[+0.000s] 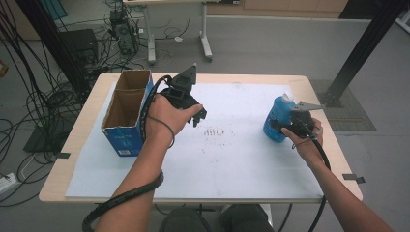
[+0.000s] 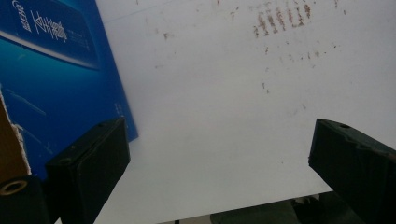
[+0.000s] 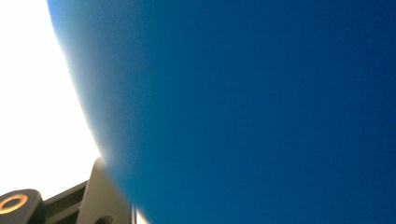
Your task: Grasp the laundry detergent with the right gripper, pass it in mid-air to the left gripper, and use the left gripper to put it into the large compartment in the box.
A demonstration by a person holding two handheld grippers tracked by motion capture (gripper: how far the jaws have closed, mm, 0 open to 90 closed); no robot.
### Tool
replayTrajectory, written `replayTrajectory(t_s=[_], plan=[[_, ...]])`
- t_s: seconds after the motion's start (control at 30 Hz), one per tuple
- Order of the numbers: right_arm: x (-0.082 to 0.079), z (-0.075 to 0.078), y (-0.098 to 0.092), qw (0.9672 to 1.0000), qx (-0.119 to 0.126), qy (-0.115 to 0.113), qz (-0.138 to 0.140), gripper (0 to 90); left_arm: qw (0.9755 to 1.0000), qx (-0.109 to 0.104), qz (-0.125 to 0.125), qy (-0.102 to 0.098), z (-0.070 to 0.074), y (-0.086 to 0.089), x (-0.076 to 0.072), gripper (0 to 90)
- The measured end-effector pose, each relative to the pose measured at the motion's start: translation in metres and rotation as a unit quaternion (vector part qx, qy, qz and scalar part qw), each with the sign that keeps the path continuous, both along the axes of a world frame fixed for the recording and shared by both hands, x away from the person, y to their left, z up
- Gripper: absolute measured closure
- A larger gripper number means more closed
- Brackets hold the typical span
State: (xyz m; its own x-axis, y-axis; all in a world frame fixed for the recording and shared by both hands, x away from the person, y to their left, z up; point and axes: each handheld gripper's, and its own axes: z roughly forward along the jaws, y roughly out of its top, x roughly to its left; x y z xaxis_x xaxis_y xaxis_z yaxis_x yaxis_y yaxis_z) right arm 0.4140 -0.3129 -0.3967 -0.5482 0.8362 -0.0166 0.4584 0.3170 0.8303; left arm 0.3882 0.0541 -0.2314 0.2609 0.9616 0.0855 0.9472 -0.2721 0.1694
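A blue bottle (image 1: pixel 275 116) with a white cap stands at the right edge of the white mat (image 1: pixel 232 164). My right gripper (image 1: pixel 281 127) is shut on its body from the right side. In the right gripper view the bottle's blue wall (image 3: pixel 257 107) sits right against the camera. My left gripper (image 1: pixel 198 116) hovers over the mat left of centre, pointing down, open with nothing between its jaws (image 2: pixel 219 158). Just left of it stands an open blue cardboard box (image 1: pixel 126 113), and its blue side (image 2: pixel 56 88) shows beside the left jaw.
The mat covers most of a light wooden table (image 1: pixel 72 140). Small brown marks (image 1: pixel 217 133) stain the mat's middle. Cables and equipment lie on the floor beyond the table's far left. A black post (image 1: pixel 367 43) rises at the far right.
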Motion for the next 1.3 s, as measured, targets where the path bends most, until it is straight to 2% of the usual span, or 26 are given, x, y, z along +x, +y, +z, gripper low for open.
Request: replayTrajectory(t_s=[0.97, 1.3], plan=[[0.0003, 0.0005, -0.0003, 1.0000, -0.001, 0.003, 0.001, 44.0, 1.0000, 0.001, 0.001, 0.001, 0.0013, 0.0051, -0.0015, 5.7], [-0.0004, 0.0015, 0.0014, 1.0000, -0.008, 0.000, 0.003, 43.9, 1.0000, 0.000, -0.004, -0.002, 0.0090, 0.0077, -0.0001, 5.8]])
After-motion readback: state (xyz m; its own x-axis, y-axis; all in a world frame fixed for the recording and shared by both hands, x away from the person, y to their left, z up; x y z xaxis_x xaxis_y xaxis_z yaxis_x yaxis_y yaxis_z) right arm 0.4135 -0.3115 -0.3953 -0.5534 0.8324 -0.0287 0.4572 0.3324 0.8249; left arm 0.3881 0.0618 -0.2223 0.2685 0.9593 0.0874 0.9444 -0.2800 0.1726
